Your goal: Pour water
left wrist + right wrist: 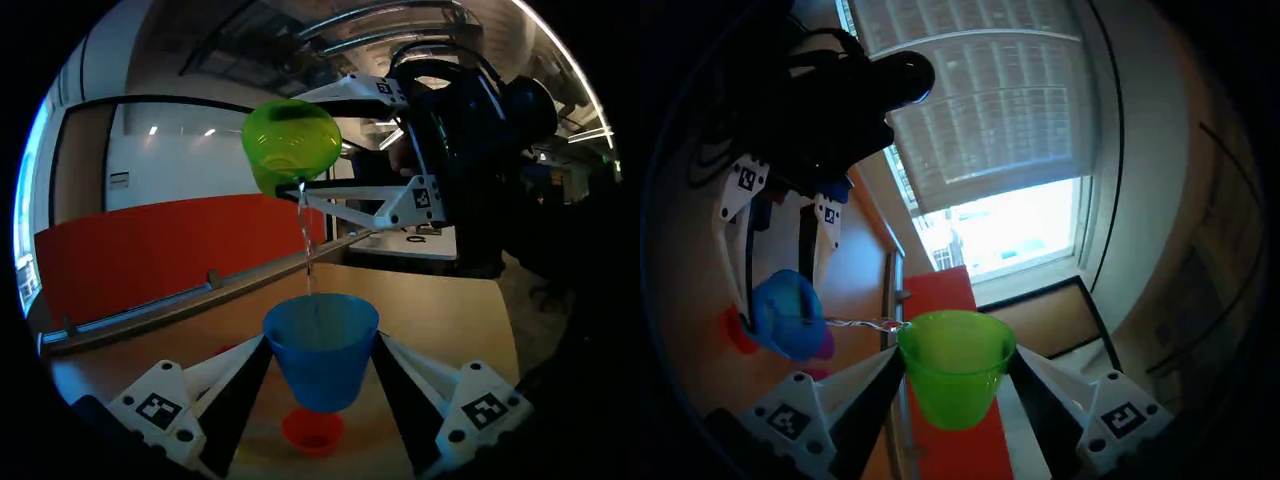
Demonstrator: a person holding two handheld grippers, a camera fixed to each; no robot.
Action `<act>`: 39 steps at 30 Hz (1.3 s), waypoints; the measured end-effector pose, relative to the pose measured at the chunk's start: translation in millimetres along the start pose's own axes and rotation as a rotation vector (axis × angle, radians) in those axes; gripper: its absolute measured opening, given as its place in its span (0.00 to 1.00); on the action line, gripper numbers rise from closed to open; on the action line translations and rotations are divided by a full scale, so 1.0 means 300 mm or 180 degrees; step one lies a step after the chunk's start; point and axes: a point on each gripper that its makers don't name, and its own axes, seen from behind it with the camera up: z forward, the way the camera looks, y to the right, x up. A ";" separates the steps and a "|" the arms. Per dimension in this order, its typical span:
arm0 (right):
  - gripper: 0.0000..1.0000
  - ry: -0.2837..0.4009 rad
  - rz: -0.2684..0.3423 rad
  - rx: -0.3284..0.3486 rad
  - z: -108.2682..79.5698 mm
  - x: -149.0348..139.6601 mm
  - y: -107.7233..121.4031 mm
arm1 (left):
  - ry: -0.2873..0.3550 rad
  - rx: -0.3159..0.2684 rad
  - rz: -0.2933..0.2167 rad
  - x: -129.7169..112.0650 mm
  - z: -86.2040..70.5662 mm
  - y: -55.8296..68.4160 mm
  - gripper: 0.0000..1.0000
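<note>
The left gripper (pixel 320 356) and right gripper (pixel 958 364) look alike: each has two white fingers (pixel 208 372) lined with black pads (pixel 240 392), and each finger bears a square black-and-white marker (pixel 158 409) among small dark screws (pixel 166 366). In the left gripper view, the right gripper's fingers show triangular cut-outs, and its bulky black body (pixel 472 136) carries looping black cables (pixel 432 60).

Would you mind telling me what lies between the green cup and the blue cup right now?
A thin stream of water runs from the green cup down into the blue cup; the left gripper view shows it clearly.
</note>
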 end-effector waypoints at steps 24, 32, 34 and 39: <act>0.90 -0.0004 -0.0208 -0.0031 0.001 0.003 0.018 | 0.0004 -0.0001 0.0001 0.001 0.001 -0.002 0.85; 0.89 -0.0008 -0.0282 -0.0042 0.000 -0.003 0.026 | 0.0002 -0.0003 0.0002 0.000 0.002 -0.001 0.85; 0.90 -0.0011 -0.0297 -0.0045 0.000 -0.002 0.028 | 0.0002 -0.0001 0.0002 -0.001 0.003 -0.002 0.85; 0.90 -0.0014 -0.0344 -0.0052 -0.001 -0.002 0.031 | 0.0001 -0.0003 0.0000 -0.004 0.004 -0.003 0.85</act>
